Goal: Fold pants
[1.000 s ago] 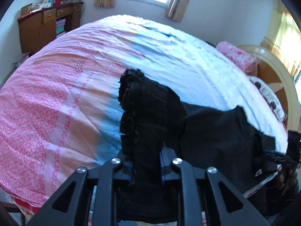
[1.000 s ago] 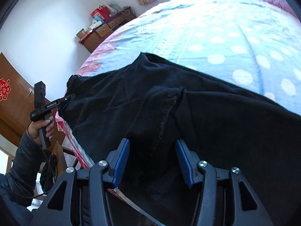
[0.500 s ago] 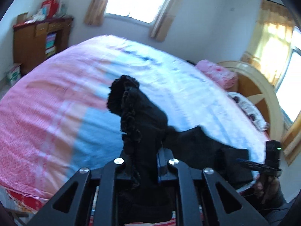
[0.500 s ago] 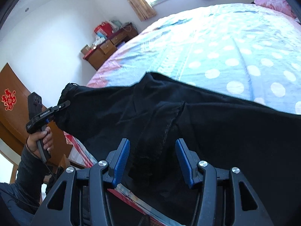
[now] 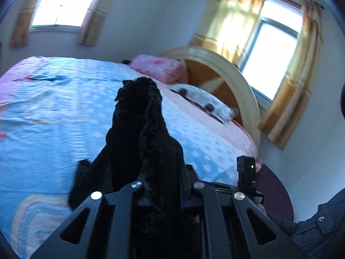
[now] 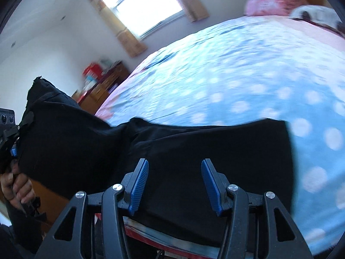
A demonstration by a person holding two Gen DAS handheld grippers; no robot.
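The black pants (image 6: 194, 142) lie on the near edge of the bed, with one end lifted at the left. My left gripper (image 5: 159, 185) is shut on a bunched black end of the pants (image 5: 140, 129), which stands up between its fingers, raised above the bed. It also shows at the left edge of the right wrist view (image 6: 10, 142), gripping the lifted end. My right gripper (image 6: 174, 183) is open, its blue pads (image 6: 140, 185) hovering just over the flat part of the pants, holding nothing. It shows in the left wrist view (image 5: 245, 172) at the right.
The bed has a blue dotted and pink cover (image 6: 237, 75). A pink pillow (image 5: 159, 67) and a rounded wooden headboard (image 5: 226, 73) are at the far end. A wooden dresser (image 6: 101, 88) stands by the wall under a window (image 6: 146, 4).
My left gripper has lifted the pants end up and swung toward the headboard. More of the pants has come off the bed at the left. My right gripper stayed open over the cloth.
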